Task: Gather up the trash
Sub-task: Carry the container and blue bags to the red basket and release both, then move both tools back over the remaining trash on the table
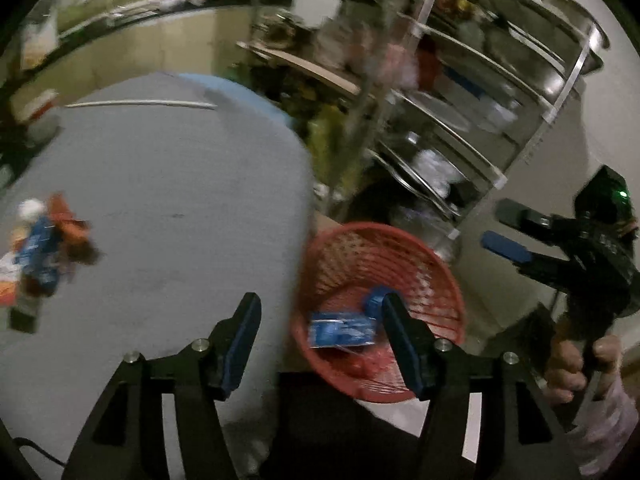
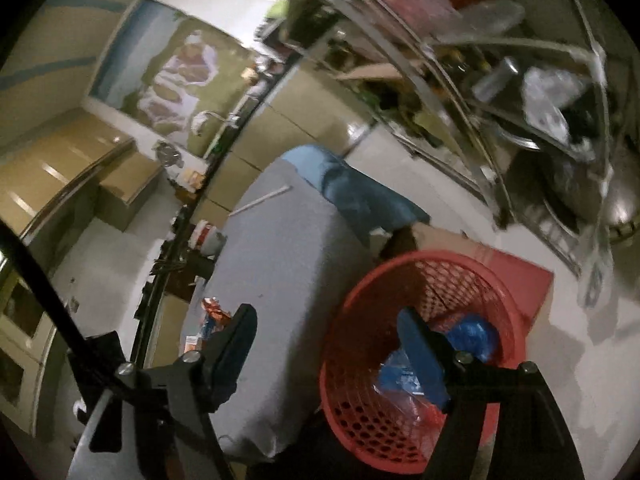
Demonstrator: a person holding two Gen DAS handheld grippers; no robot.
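Note:
A red mesh basket point(image 1: 424, 272) stands on the floor beside the grey-covered table point(image 1: 160, 184); it also shows in the right wrist view point(image 2: 360, 400). Blue wrappers point(image 1: 344, 330) lie inside it, seen in the right wrist view too point(image 2: 472, 334). A pile of trash wrappers point(image 1: 44, 248) lies at the table's left, small in the right wrist view point(image 2: 212, 316). My left gripper point(image 1: 320, 320) is open and empty over the table edge and basket. My right gripper point(image 2: 326, 320) is open and empty above the basket; it appears in the left wrist view point(image 1: 500, 228).
A white straw point(image 1: 140, 103) lies at the table's far side. A metal rack point(image 1: 480, 92) with dishes stands right of the basket. A blue cloth point(image 2: 352, 188) hangs off the table's far end. Kitchen cabinets point(image 2: 60, 168) line the wall.

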